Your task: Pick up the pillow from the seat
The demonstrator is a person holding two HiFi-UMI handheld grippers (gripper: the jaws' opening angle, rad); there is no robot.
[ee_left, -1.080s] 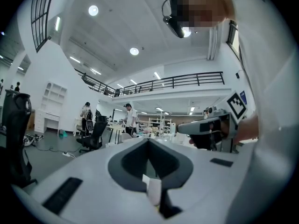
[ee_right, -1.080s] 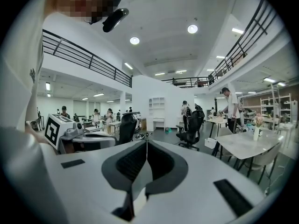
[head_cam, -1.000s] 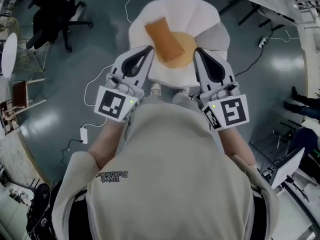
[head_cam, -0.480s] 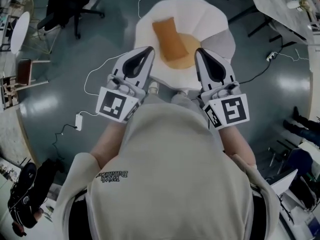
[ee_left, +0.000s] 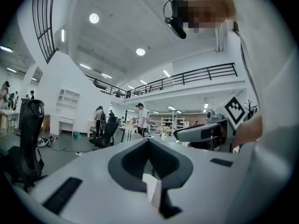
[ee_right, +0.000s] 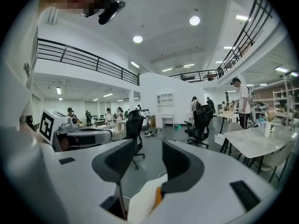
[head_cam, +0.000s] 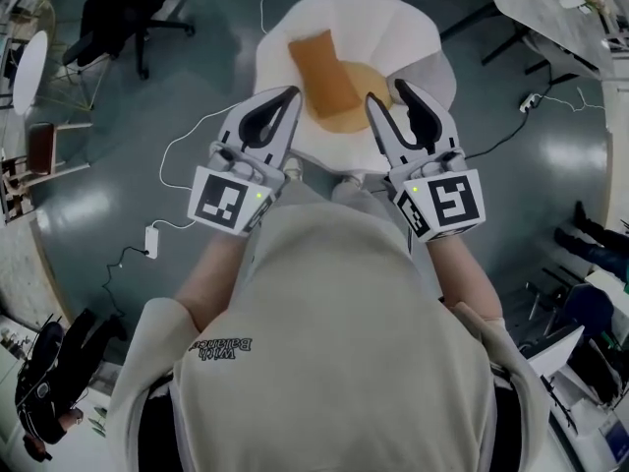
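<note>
Orange pillow untouched on seat. Now spreading right gripper jaws, closed a second ago, nothing between them; keeping left gripper closed, empty.

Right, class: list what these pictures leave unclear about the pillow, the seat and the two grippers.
Seat: near edge and base hidden in the head view behind the left gripper, the right gripper and the person's torso.
Pillow: the right gripper view shows only an orange sliver behind its jaw, pillow or seat pad unclear.
Right gripper, jaws opening on nothing: height above the seat cannot be told.
</note>
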